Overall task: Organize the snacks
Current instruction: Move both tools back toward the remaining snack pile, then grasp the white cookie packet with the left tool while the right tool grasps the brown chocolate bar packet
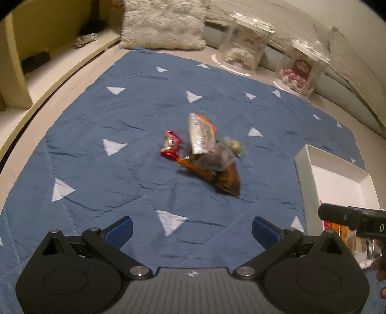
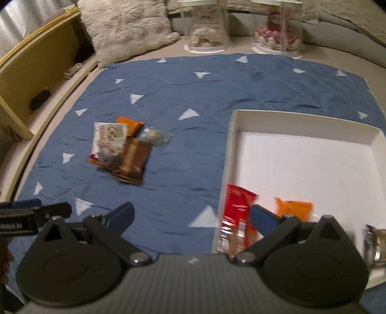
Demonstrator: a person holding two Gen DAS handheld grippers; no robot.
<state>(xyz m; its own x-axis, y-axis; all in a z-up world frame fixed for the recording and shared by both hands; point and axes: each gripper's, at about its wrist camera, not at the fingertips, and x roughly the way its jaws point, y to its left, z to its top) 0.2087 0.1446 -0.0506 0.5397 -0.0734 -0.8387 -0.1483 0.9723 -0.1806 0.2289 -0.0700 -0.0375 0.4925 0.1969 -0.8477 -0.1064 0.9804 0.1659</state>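
Ahead of the left gripper (image 1: 192,231) sits a heap of snack packets (image 1: 202,152) on the quilt (image 1: 120,120), one packet propped upright on the others. To its right lies the tray (image 2: 306,120), directly ahead of the right gripper (image 2: 192,217), with two packets (image 2: 237,207) inside at its near edge. Beyond the quilt stand a cushion (image 1: 164,24) and two display cases (image 1: 243,46), the shelf unit (image 1: 48,48) far left.

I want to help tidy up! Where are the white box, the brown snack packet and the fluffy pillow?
white box (image 2: 306,125): right wrist view, far wall.
brown snack packet (image 2: 134,160): right wrist view, packet's middle.
fluffy pillow (image 1: 164,23): left wrist view, pillow's middle.
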